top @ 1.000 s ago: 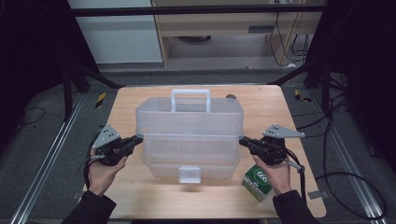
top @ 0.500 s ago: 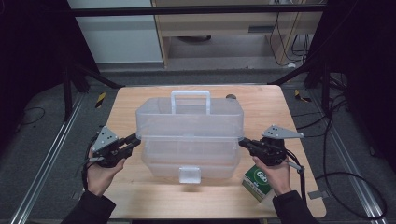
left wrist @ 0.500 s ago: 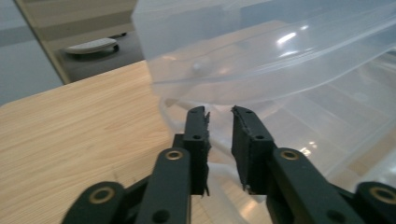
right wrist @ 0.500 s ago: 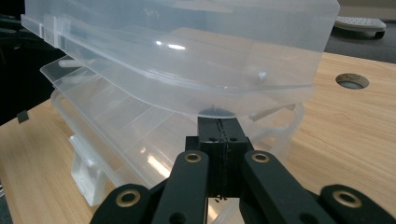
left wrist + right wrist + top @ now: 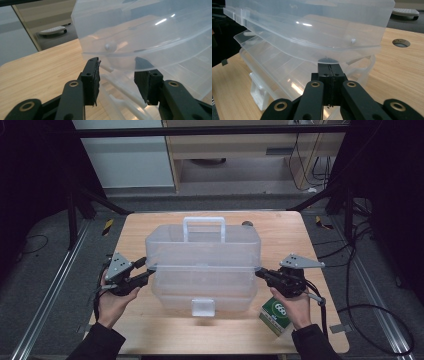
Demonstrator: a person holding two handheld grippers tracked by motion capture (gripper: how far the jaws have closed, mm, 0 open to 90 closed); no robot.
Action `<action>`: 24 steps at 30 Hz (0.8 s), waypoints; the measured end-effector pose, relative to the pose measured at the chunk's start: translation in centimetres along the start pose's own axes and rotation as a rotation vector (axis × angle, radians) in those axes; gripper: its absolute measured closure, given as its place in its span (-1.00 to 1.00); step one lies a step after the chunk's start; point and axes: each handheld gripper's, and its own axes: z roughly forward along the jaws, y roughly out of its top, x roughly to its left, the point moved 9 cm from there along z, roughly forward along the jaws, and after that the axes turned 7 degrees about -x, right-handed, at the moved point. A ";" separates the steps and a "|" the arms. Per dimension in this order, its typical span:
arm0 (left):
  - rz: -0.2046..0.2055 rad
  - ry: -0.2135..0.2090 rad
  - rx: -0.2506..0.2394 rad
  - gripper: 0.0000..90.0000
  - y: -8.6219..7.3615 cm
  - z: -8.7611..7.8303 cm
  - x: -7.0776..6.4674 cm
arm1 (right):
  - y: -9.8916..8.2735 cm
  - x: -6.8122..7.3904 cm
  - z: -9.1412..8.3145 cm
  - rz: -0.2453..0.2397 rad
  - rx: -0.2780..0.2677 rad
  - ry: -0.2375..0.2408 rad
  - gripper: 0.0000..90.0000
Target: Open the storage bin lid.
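A clear plastic box (image 5: 202,270) with a handle (image 5: 203,222) sits mid-table (image 5: 150,330), lid slightly raised. The left gripper (image 5: 145,272) is spread open at the box's left edge. The right gripper (image 5: 261,273) is pressed closed under the lid's right rim. A green carton (image 5: 276,315) lies beside the right hand (image 5: 292,305).

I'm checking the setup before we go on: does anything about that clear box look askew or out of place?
Yes. The clear storage box is not shut: its lid is lifted off the tray beneath, leaving a gap on the right side. The front latch hangs unfastened. A green carton sits partly under the right hand.
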 end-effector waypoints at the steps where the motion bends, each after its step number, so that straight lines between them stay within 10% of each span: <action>1: 0.001 -0.001 0.000 0.21 0.1 0.1 0.0 | 0.0 0.0 0.0 -0.002 0.000 -0.001 1.00; 24: 0.052 0.021 -0.022 0.31 1.0 -0.1 -0.1 | -0.2 -0.2 0.0 0.001 0.011 -0.008 0.98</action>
